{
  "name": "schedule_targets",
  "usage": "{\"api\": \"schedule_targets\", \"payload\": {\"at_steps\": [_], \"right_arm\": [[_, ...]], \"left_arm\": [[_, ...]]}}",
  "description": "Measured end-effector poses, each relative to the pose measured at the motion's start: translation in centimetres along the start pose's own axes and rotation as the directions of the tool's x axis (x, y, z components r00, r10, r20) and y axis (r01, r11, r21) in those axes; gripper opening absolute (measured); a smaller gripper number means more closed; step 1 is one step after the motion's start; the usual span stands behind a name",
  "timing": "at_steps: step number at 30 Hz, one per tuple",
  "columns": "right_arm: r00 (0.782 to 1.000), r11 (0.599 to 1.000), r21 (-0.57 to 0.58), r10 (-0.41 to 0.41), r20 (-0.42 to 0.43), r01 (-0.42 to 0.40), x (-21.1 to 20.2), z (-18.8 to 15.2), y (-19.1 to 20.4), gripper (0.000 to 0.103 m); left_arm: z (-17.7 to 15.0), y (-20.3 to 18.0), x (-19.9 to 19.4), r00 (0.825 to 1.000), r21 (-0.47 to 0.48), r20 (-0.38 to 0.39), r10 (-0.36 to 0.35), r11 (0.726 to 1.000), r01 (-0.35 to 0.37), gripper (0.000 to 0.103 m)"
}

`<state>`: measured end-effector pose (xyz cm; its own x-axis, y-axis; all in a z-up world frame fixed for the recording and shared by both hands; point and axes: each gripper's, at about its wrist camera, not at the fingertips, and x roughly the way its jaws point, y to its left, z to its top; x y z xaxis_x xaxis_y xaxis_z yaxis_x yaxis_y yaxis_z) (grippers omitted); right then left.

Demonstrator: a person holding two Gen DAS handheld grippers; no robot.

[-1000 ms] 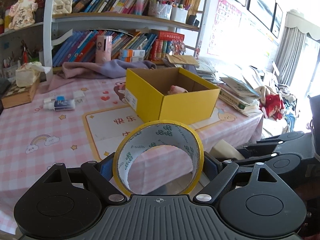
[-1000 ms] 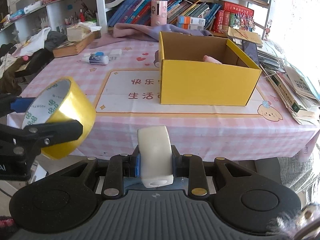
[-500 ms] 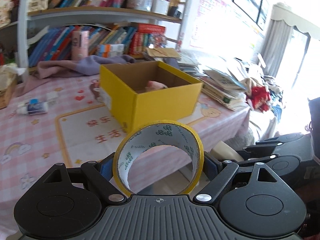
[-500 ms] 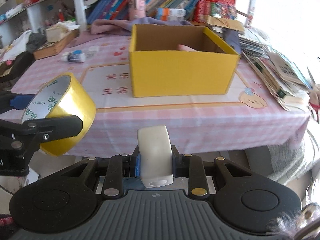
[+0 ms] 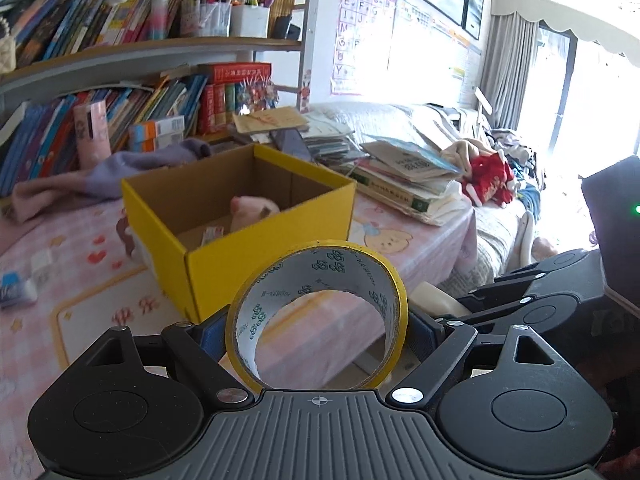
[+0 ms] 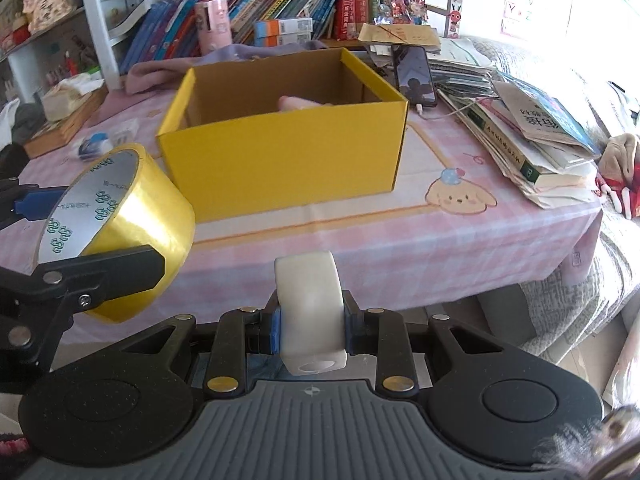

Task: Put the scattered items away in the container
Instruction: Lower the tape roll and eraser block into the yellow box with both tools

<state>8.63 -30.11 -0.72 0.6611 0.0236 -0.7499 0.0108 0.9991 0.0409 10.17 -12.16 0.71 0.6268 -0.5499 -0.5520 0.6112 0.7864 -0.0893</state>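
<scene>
- The left gripper (image 5: 318,332) has its jaws clamped across the wide yellow tape roll (image 5: 316,312), held on edge with the hole facing forward.
- The right gripper (image 6: 310,326) has its jaws squeezed on a narrow white tape roll (image 6: 310,312).
- Both rolls hang off the near edge of the surface (image 6: 460,236), short of the yellow box (image 6: 288,152) and lower than its rim.
- To do this well, I'd lift each roll clear of the box's near wall, carry it over the open top, and only then let go, one hand at a time so the grippers don't knock each other.
- A pink soft thing (image 5: 252,210) and a small packet already lie inside the box; there looks to be room beside them.
- To the box's left lies a small blue-and-white tube (image 6: 94,146), not yet tidied.
- To its right, stacked books (image 6: 532,136) and a phone (image 6: 414,74) crowd close to that side.
</scene>
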Motion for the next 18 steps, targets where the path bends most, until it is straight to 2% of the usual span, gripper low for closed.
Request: {"api": "schedule_targets", "payload": {"at_steps": [4, 9, 13, 18], "right_arm": [[1.0, 1.0, -0.027, 0.007, 0.018, -0.006, 1.3, 2.6, -1.4, 0.026], [0.996, 0.995, -0.096, 0.016, 0.089, -0.008, 2.2, 6.1, -2.7, 0.026], [0.987, 0.992, -0.124, 0.052, 0.15, -0.033, 3.1, 9.6, -4.3, 0.026], [0.974, 0.982, -0.167, 0.122, 0.189, -0.09, 5.1, 13.6, -5.6, 0.026]], "left_arm": [[1.8, 0.4, 1.8, 0.999, -0.024, 0.034, 0.014, 1.0, -0.013, 0.087], [3.9, 0.4, 3.8, 0.995, -0.038, 0.095, 0.042, 0.999, -0.039, 0.087], [5.5, 0.7, 5.0, 0.986, -0.065, 0.134, 0.099, 0.994, -0.091, 0.087], [7.5, 1.6, 6.4, 0.967, -0.113, 0.16, 0.199, 0.977, -0.183, 0.087]]}}
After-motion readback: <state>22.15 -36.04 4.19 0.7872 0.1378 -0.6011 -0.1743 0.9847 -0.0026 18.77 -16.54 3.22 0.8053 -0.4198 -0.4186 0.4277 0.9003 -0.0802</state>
